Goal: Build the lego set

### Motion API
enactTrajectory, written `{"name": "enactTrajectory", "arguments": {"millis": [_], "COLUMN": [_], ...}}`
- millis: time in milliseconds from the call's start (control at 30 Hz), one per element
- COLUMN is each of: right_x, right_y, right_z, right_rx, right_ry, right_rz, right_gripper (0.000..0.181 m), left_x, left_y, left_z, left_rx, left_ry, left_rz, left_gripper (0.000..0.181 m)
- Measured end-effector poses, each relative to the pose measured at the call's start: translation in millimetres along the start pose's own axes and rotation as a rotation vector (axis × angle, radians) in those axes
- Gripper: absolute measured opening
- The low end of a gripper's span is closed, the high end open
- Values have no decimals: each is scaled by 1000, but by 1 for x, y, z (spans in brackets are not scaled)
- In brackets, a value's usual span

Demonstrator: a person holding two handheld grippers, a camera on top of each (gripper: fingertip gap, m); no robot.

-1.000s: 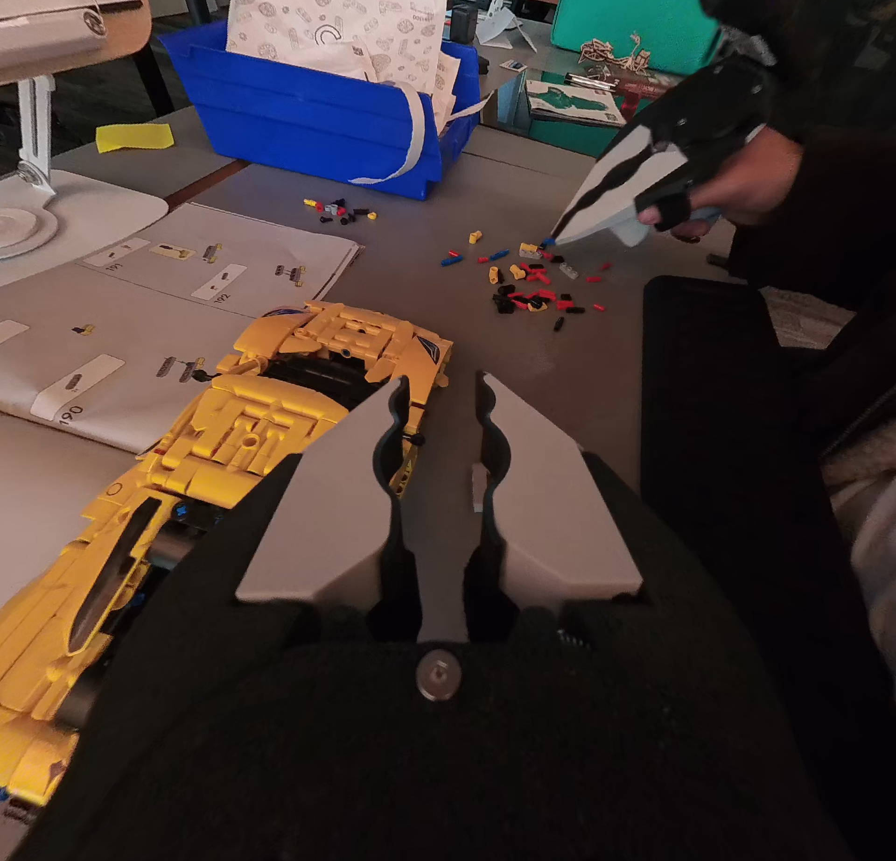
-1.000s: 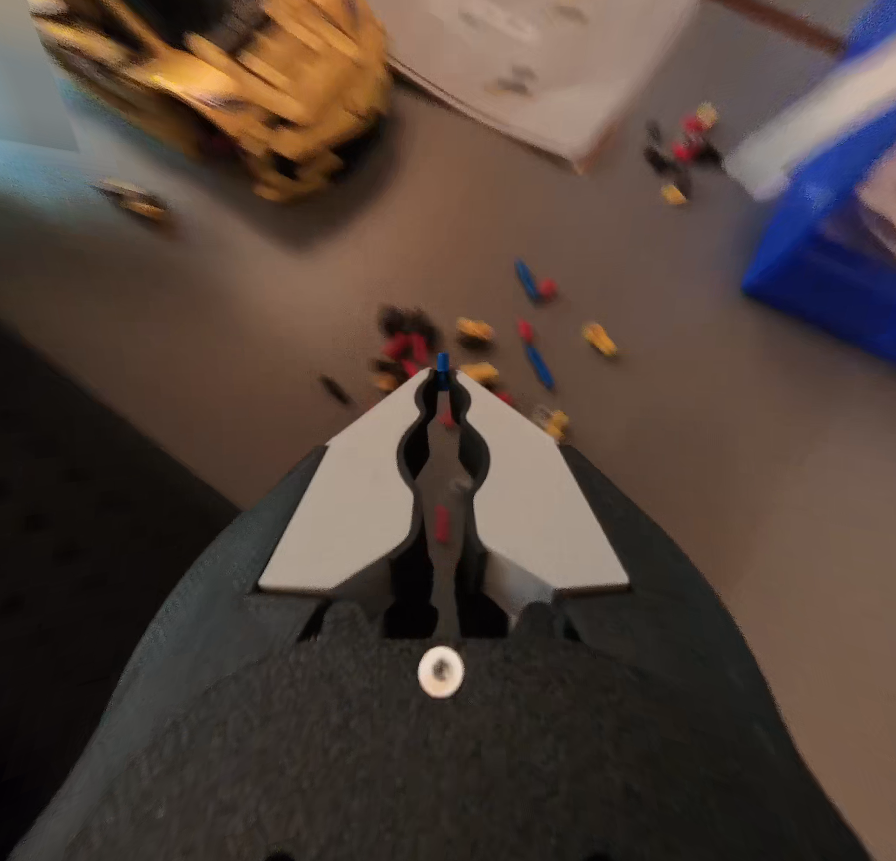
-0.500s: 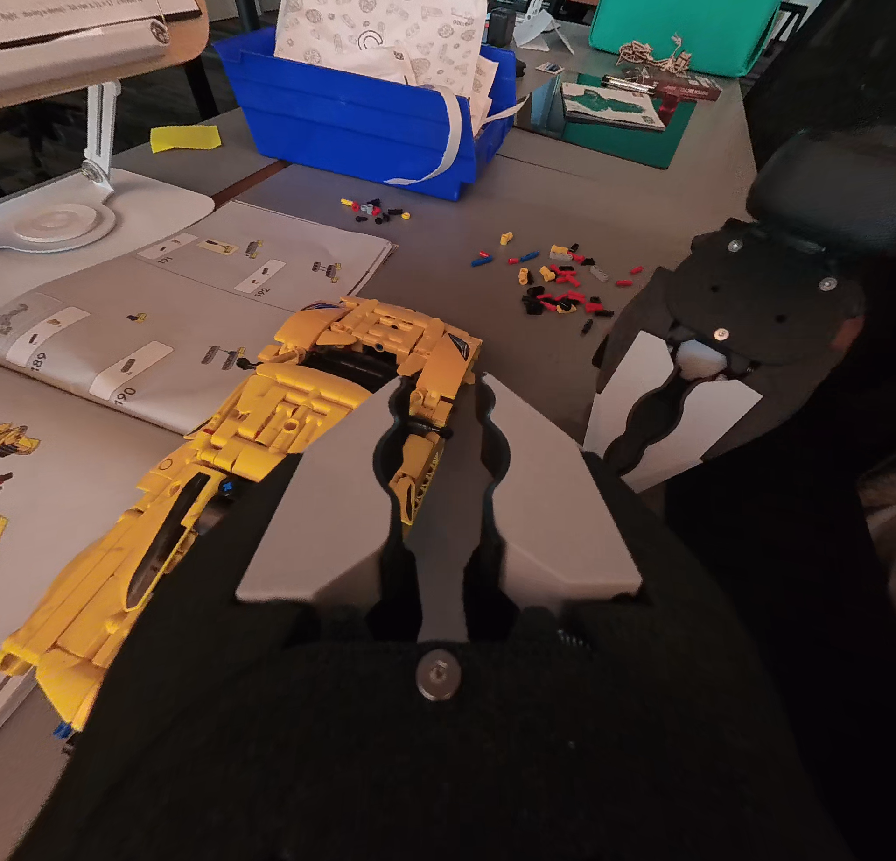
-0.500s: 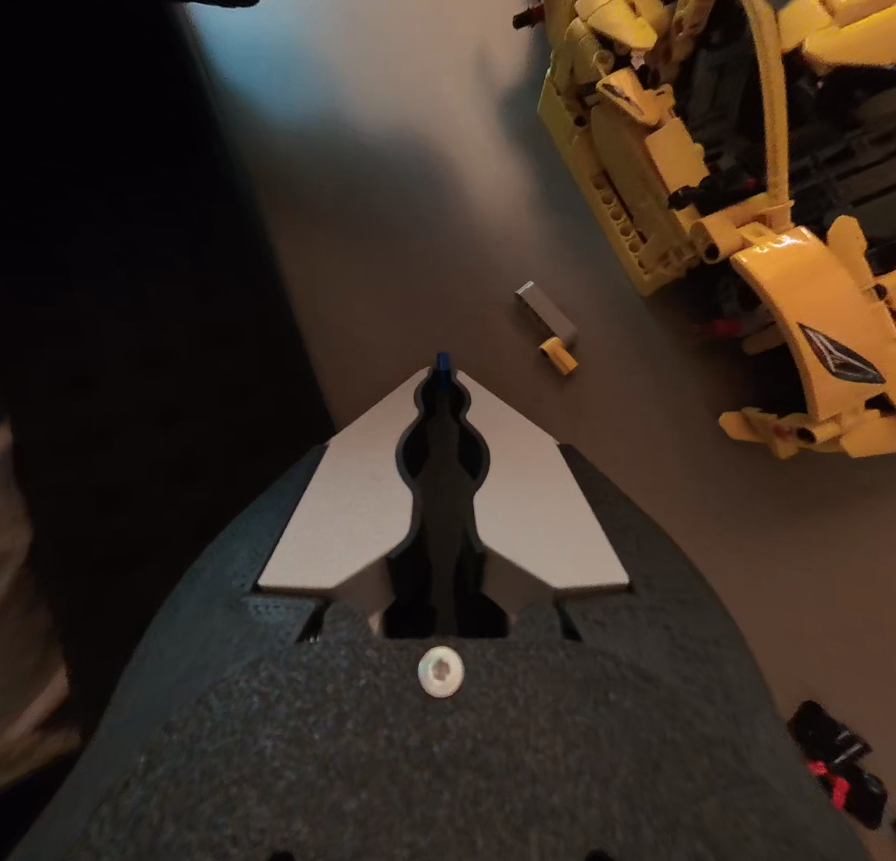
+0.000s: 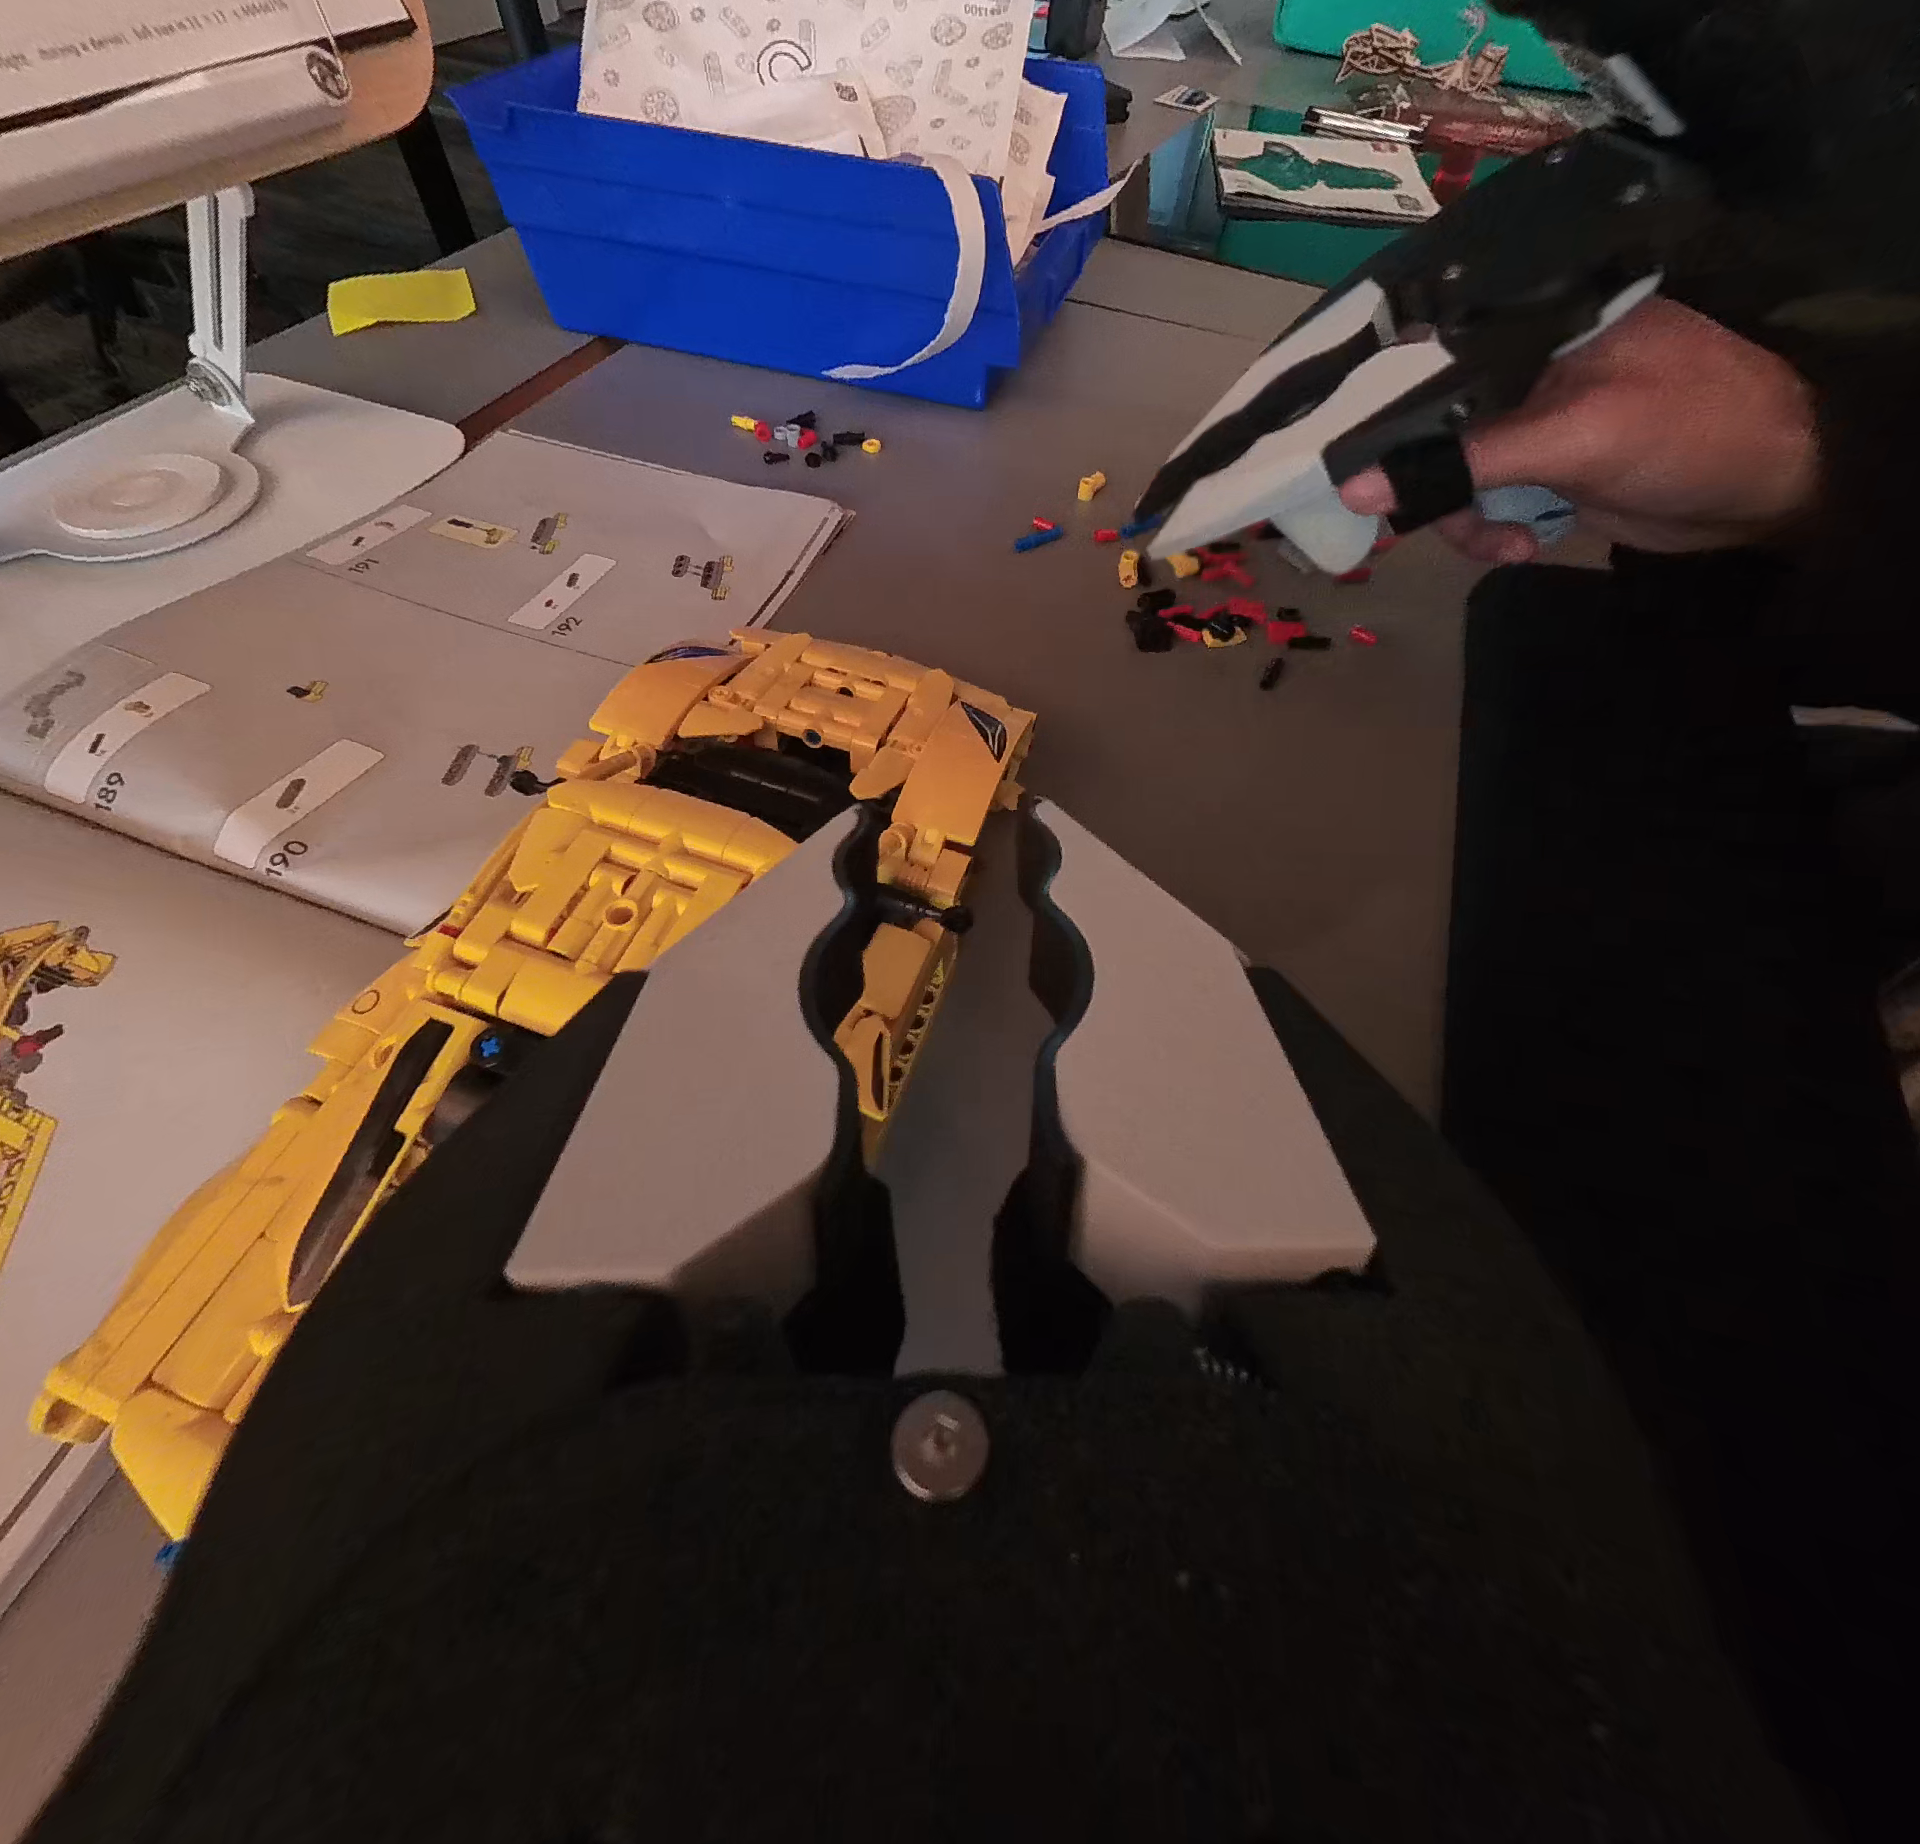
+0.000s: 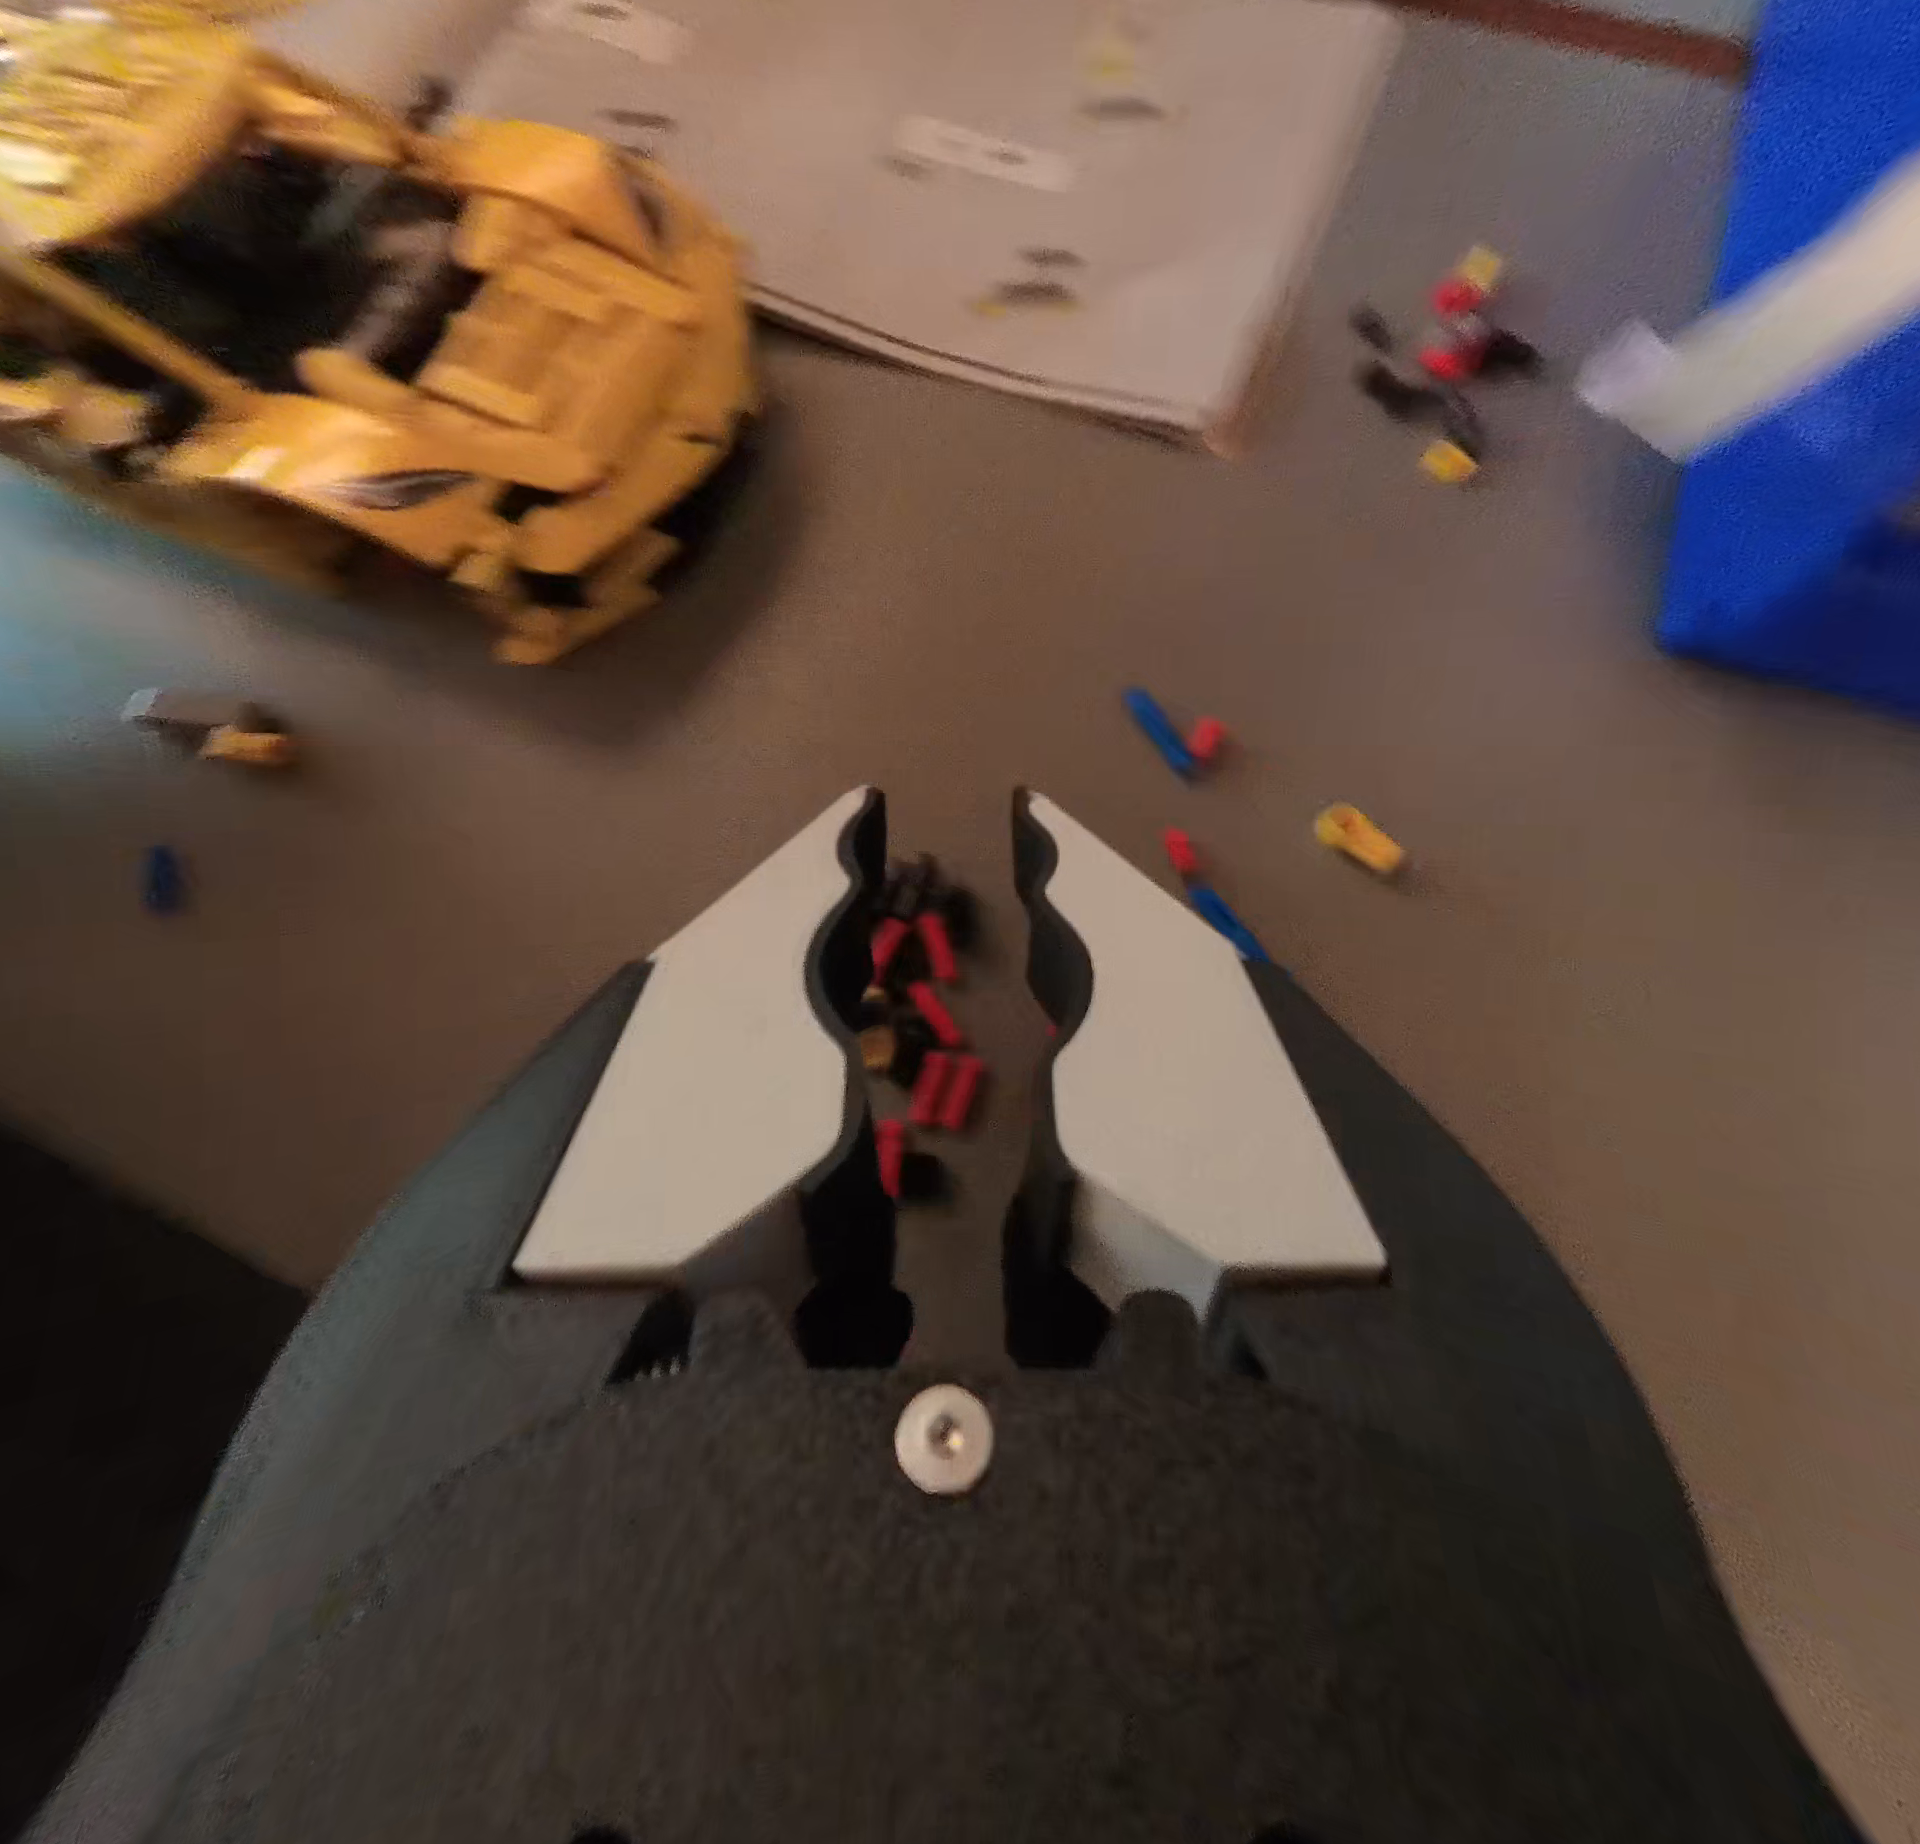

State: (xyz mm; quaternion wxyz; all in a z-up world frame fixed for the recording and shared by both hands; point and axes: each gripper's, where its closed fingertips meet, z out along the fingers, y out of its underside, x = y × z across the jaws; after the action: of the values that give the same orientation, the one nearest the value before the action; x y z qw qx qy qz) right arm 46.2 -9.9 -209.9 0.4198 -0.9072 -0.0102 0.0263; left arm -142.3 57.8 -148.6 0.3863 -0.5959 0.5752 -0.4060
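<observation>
The yellow lego car [image 5: 665, 890] lies on the grey table [image 5: 1195, 818], partly on the open instruction booklet [image 5: 416, 631]. My left gripper [image 5: 940, 818] is open and hovers over the car's right side near its front; part of the car shows between the fingers, which do not press on it. My right gripper [image 6: 948, 807] is open, with nothing between its tips, just above a pile of red, black and yellow small pieces [image 6: 925, 1005]. The left wrist view shows it [image 5: 1153, 537] at that pile [image 5: 1216, 615], held by a hand [image 5: 1662, 444]. The car is blurred in the right wrist view [image 6: 499, 340].
A blue bin [image 5: 748, 225] with paper bags stands at the back, with a second small pile of pieces [image 5: 805, 435] before it. A white lamp base [image 5: 156, 485] is at far left. Loose blue, red and yellow pieces [image 6: 1351, 838] lie right of my right gripper. A grey-and-yellow piece [image 6: 203, 729] lies by the car. Across from one pair of fingers to the other is roughly 20 cm.
My right gripper was shut on a small blue pin beside the car; it has swung back over the pile and opened, and the pin is gone from its tips. The left gripper stays open.
</observation>
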Motion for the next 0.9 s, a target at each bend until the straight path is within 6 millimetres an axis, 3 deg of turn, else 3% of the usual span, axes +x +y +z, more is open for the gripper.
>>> {"name": "enactTrajectory", "arguments": {"millis": [100,233,533,633,733,800,900], "right_x": [19,26,27,22,0,-31,-84], "right_y": [13,24,24,14,-14,-36,-72], "right_z": [5,14,18,17,12,9,-3], "right_rx": [-33,-80,-85,-42,74,193,393], "right_ry": [75,133,97,89,41,-50,-310], "right_rz": [25,-16,-7,-38,-130,-203,-94], "right_gripper": [27,26,15,14,15,15,14], "left_x": [0,-1,0,-1,0,-3,-13], "left_y": [3,6,8,7,6,6,9], "left_z": [2,3,4,3,4,3,2], "left_rx": [-15,-27,-33,-31,-25,-28,-54], "left_ry": [-3,-6,-1,-2,5,-10,-99], "left_rz": [8,5,5,0,-10,-15,69], "left_gripper": [26,26,26,26,26,26,26]}}
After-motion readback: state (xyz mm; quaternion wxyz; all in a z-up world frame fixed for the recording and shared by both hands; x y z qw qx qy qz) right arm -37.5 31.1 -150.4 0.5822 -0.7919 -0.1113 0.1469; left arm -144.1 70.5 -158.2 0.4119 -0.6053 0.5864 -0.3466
